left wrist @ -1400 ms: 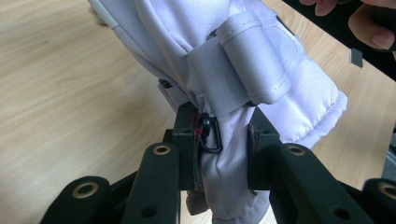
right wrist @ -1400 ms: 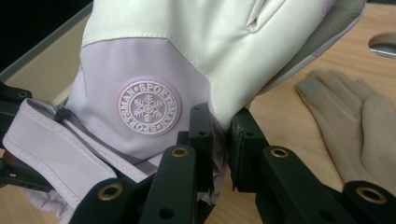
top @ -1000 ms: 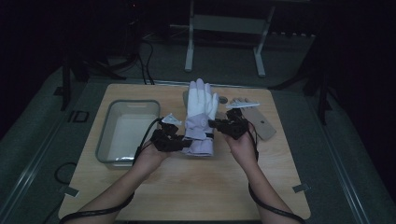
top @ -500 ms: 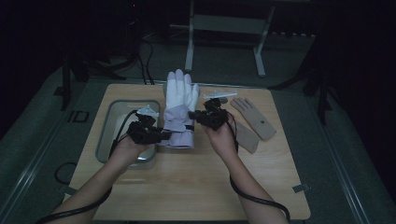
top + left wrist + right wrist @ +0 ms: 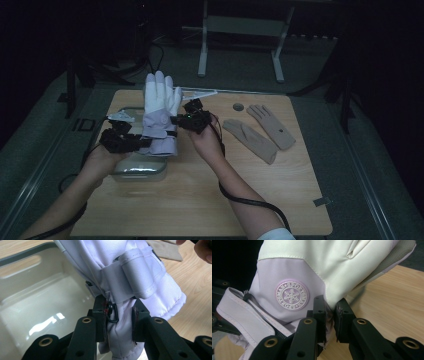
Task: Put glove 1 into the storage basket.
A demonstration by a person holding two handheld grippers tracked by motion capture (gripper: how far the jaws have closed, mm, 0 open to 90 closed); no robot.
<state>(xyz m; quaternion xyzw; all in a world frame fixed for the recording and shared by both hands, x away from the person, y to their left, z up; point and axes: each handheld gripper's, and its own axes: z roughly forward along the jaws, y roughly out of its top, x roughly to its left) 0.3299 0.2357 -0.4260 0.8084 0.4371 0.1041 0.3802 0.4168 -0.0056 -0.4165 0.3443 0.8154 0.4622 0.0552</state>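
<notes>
Ski glove (image 5: 159, 112) hung upright over the bin (image 5: 137, 170), each hand-held gripper, left (image 5: 146, 142) and right (image 5: 175, 120), clamped on its cuff; lowering it in seemingly remained. Tan gloves (image 5: 260, 131) lay untouched on the surface (image 5: 200, 200).

We hold our left gripper (image 5: 131, 142) low at the left, its jaws pinched tight on cloth. Our right gripper (image 5: 181, 120) sits higher and nearer the middle, jaws likewise clamped on cloth, both forearms reaching forward.
</notes>
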